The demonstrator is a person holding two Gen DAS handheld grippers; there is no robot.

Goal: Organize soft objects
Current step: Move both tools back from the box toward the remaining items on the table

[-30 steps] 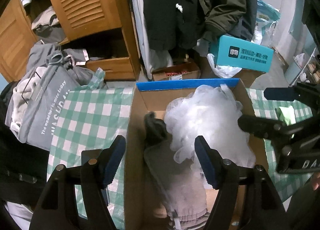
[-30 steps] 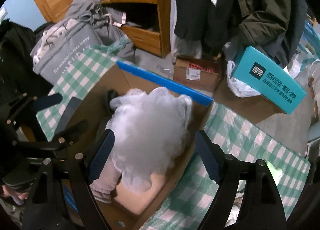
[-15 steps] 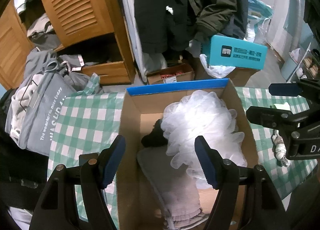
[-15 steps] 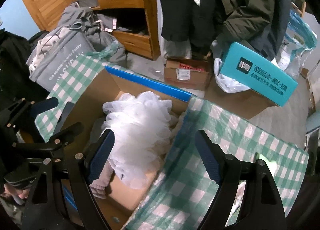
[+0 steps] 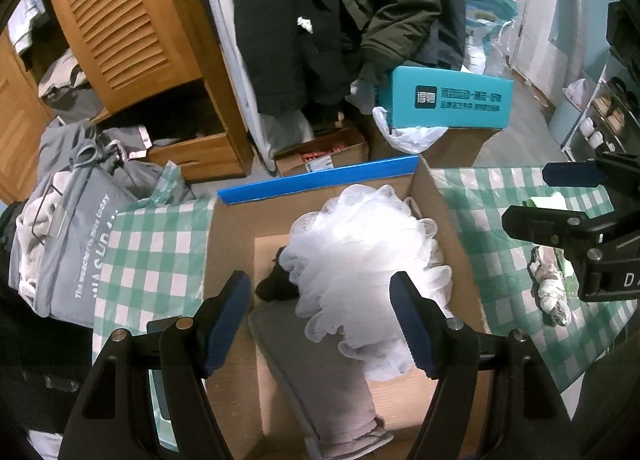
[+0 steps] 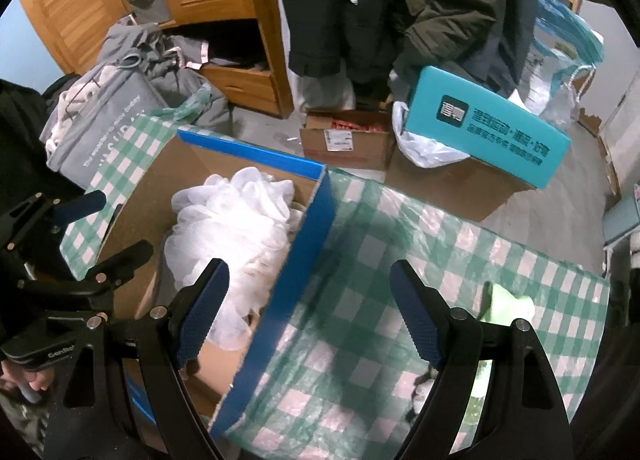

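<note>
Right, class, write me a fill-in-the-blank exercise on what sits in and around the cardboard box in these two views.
1. The white mesh bath sponge lies inside the ____ box.
2. The tablecloth is checked white and ____.
3. The far rim of the box is coloured ____.
4. Both tongs, left and right, hold ____.

Missing words: cardboard; green; blue; nothing

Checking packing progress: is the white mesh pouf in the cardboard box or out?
In. The white mesh pouf sits inside the cardboard box, below its walls.
</note>
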